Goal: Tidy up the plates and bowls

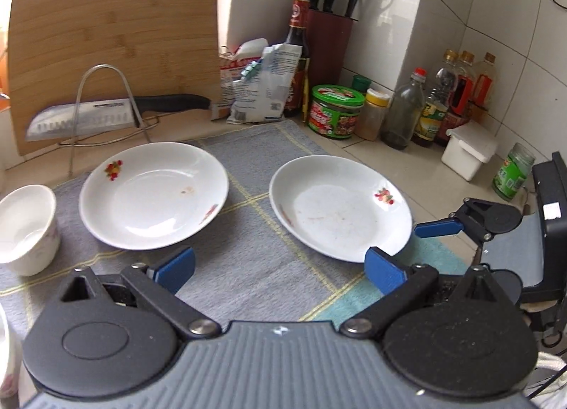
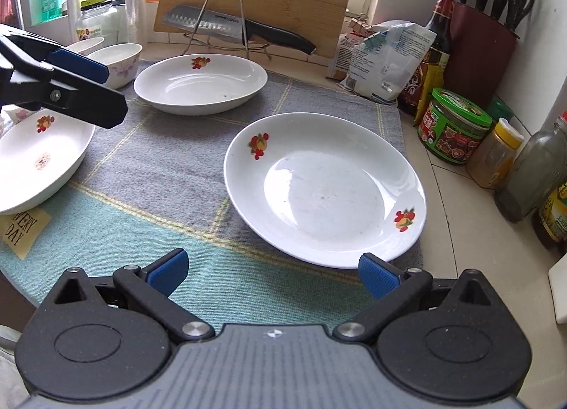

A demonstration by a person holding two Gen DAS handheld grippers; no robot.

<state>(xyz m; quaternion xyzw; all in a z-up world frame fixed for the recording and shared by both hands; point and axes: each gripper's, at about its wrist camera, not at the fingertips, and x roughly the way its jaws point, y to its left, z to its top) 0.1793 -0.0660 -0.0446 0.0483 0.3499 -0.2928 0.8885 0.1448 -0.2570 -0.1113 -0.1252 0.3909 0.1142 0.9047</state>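
Two white plates with fruit prints lie on a grey-blue cloth [image 1: 255, 231]. In the left wrist view one plate [image 1: 152, 196] sits left and the other plate [image 1: 340, 207] right. My left gripper [image 1: 280, 270] hovers open and empty in front of them. A white bowl [image 1: 24, 228] stands at the far left. In the right wrist view my right gripper [image 2: 271, 274] is open and empty just before the near plate [image 2: 319, 189]. The far plate [image 2: 200, 84] lies behind. A third plate [image 2: 35, 161] lies at the left under the left gripper's fingers [image 2: 79, 63]. Two flowered bowls [image 2: 117, 61] stand behind it.
A cleaver [image 1: 81, 116] rests on a wire rack before a wooden cutting board [image 1: 113, 44]. Bags [image 1: 262, 83], a knife block [image 1: 329, 40], sauce bottles [image 1: 443, 107], jars [image 1: 335, 111] and a white box [image 1: 467, 150] line the tiled corner at the right.
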